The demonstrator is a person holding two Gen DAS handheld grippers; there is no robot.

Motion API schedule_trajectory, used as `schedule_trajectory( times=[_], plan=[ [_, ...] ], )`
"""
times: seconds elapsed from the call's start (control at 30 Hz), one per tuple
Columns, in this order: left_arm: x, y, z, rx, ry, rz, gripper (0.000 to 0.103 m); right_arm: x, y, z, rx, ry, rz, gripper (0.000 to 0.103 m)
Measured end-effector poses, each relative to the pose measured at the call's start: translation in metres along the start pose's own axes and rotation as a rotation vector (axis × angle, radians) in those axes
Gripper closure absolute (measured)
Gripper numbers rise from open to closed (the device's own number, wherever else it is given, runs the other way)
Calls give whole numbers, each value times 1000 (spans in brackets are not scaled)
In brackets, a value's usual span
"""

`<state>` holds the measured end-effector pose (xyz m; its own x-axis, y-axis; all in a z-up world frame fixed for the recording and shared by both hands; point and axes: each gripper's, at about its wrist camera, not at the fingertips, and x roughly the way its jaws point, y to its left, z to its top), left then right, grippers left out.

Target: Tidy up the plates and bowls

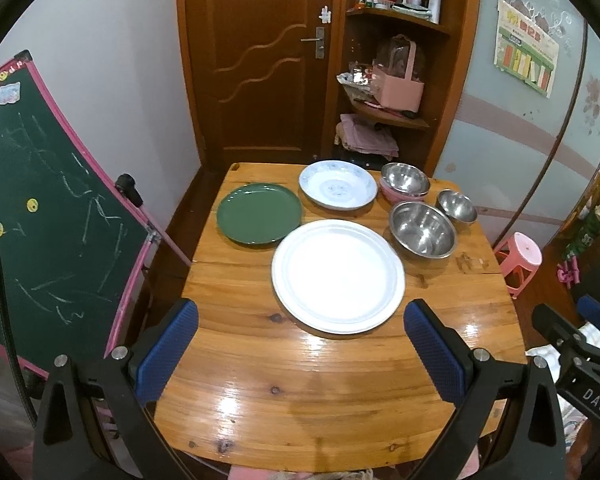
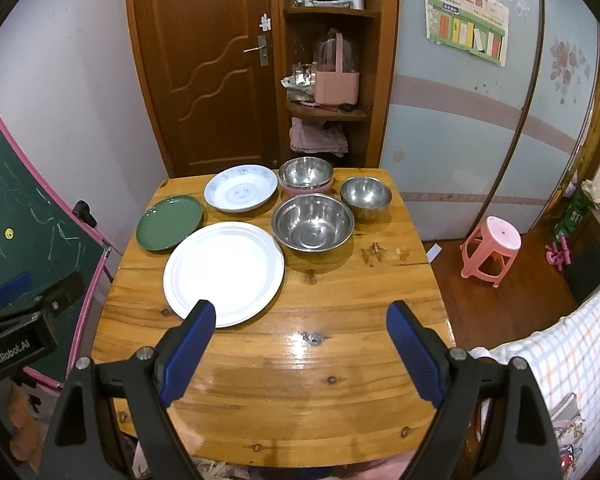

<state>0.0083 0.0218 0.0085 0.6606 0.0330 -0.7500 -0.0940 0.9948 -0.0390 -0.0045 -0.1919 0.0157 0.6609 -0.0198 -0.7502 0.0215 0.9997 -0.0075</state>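
- Left tool hovers above the near edge of the tabletop, fingers spread wide, nothing between them.
- Right tool same: spread, empty, above bare wood; its left finger overlaps the big white plate's near rim in the right wrist view, but contact can't be judged.
- Big white plate sits nearest, mid-tabletop; likely the base for a plate stack since it's the widest.
- Green plate lies left and behind it, rims close, possibly touching.
- Blue-patterned plate is at the back, centre, just beside the green one.
- Bowls grouped on the right side: large steel bowl just beside the white plate, small steel bowl behind and right of it.
- Third steel bowl is already nested in a pink bowl at the back.
- Plates left, bowls right: looks like sorting by kind, stacking not yet done.
- Both tools sit back and open, probably ready for a first pick; low plate rims look awkward to pinch.
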Motion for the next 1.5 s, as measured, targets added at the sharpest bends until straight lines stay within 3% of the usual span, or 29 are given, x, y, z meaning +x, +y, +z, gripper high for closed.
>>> schedule_trajectory(
  times=[0.53, 0.87, 1.27, 1.37, 1.5],
  plan=[
    [-4, 0, 0, 19, -22, 10, 1, -11, 12, 15, -80, -49, -11, 15],
    [-3, 2, 3, 15, 4, -57, 2, -2, 0, 21, -22, -6, 96, 15],
    [-8, -2, 20, 72, -74, -18, 3, 0, -3, 28, -42, -24, 70, 15],
    [-8, 0, 28, 89, -88, -42, 3, -1, -3, 33, -49, -32, 63, 15],
    [-1, 3, 39, 110, -73, -39, 3, -1, -6, 44, -52, -51, 46, 15]
  ],
)
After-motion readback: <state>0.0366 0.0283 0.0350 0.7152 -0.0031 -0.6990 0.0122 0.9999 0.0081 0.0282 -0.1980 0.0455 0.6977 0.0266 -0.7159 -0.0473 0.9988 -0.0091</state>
